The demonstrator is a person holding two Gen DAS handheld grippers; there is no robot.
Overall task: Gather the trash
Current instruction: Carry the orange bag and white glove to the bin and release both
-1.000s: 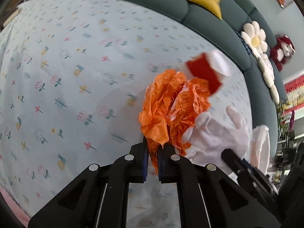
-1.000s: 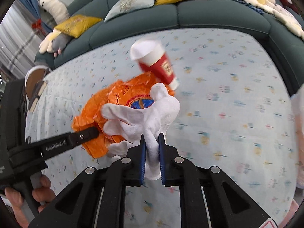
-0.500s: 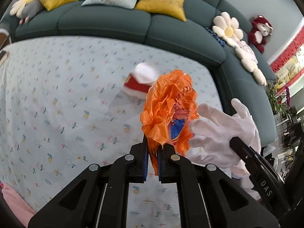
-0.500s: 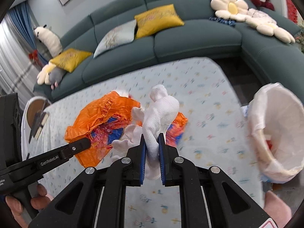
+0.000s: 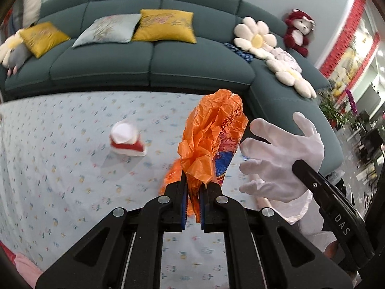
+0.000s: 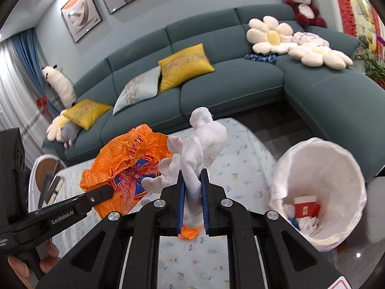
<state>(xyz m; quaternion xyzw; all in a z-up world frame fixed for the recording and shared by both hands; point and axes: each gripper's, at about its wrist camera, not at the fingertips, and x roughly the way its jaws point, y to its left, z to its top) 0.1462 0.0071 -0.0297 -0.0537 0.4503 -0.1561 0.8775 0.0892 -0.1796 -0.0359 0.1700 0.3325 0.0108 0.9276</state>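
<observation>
Open-topped bin (image 6: 320,168), mouth unobstructed

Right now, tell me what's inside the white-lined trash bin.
Inside the trash bin: a red and white carton lying on crumpled white paper. Anything underneath them is covered.

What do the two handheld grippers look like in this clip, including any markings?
Both are matte black plastic. The left gripper and right gripper each have two fingers with blue pads and silver round bolts. From the side, one arm reads "GenRobot.AI", the other "DAS", in white. No sleeve is visible.
</observation>
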